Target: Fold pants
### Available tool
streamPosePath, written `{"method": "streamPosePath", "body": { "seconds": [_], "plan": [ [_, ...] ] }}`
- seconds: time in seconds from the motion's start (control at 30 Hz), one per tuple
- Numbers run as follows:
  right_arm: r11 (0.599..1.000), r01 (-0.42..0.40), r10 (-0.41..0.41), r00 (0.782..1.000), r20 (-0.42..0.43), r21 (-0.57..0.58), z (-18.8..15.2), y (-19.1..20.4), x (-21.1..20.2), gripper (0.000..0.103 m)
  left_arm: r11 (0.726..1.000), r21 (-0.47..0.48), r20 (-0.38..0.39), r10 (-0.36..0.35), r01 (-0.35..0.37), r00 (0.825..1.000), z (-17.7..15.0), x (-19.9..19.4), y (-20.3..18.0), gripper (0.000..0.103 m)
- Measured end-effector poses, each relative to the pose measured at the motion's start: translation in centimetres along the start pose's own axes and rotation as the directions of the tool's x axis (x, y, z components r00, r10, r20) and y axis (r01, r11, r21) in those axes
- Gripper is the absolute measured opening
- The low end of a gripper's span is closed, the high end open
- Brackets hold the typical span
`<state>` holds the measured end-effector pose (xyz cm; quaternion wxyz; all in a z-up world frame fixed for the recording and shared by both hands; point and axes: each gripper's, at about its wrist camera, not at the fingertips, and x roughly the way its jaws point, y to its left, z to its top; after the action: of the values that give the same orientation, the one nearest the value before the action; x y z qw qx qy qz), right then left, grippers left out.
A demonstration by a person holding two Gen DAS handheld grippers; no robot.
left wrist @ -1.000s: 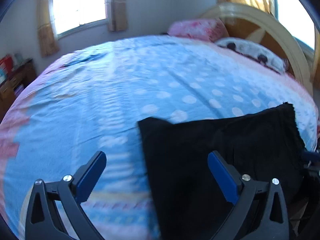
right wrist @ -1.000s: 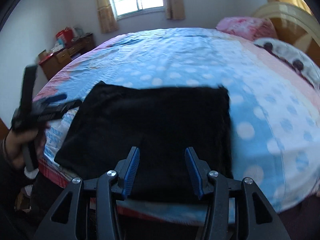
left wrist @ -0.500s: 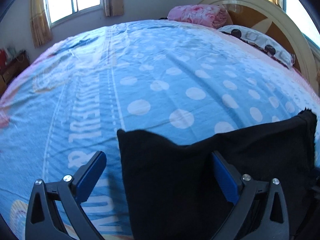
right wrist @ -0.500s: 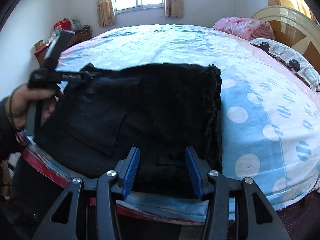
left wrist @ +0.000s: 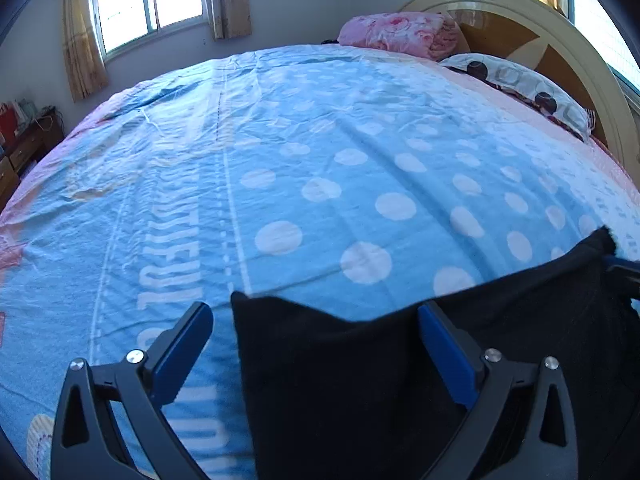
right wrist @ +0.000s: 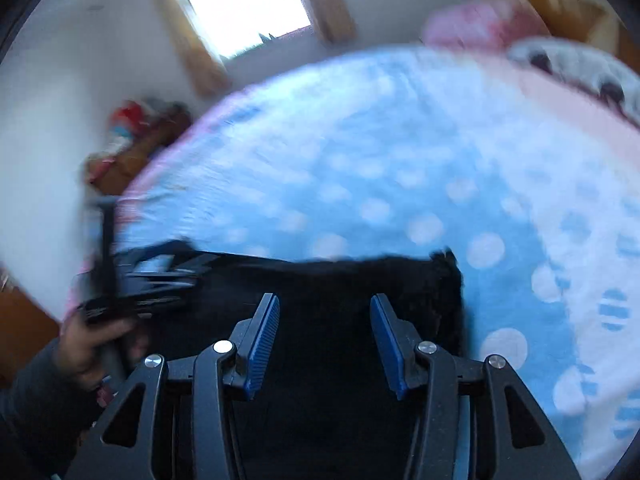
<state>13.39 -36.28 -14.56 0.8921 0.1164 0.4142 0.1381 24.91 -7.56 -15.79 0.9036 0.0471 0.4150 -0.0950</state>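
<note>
Clearly seen from the left wrist: black pants folded flat on the blue dotted bedspread at the near edge, left gripper spread wide over their left corner, clamping nothing. Seen blurred from the right wrist: right gripper parted above the pants, pads pinching nothing, left hand beside the cloth.

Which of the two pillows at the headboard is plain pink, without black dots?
The far pillow, nearest the window wall. The near pillow is white with black dots.
</note>
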Motion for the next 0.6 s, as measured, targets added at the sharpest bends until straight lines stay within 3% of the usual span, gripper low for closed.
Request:
{"method": "streamPosePath", "body": {
  "seconds": [0.2, 0.27, 0.47, 0.6],
  "plan": [
    [0.999, 0.031, -0.032, 0.999, -0.031, -0.014, 0.7, -0.5, 1.7, 0.048, 1.0, -0.01, -0.023, 0.002, -0.003, 1.0, 0.6, 1.3, -0.1, 0.103],
    [0.999, 0.033, -0.034, 0.999, -0.029, -0.037, 0.6, -0.5, 1.4, 0.048, 1.0, -0.016, 0.002, 0.006, -0.006, 1.0, 0.4, 0.3, 0.2, 0.103],
    [0.978, 0.147, -0.135, 0.987, 0.088, -0.148, -2.2, 1.7, -4.3, 0.05, 0.998, -0.069, 0.126, -0.005, 0.014, 0.992, -3.0, -7.9, 2.7, 0.103],
    [0.965, 0.092, -0.078, 0.995, 0.068, -0.244, -6.1, 4.3, -6.2, 0.051, 0.998, -0.066, 0.148, -0.006, 0.016, 0.989, -7.3, -11.4, 2.1, 0.103]
  ]
}}
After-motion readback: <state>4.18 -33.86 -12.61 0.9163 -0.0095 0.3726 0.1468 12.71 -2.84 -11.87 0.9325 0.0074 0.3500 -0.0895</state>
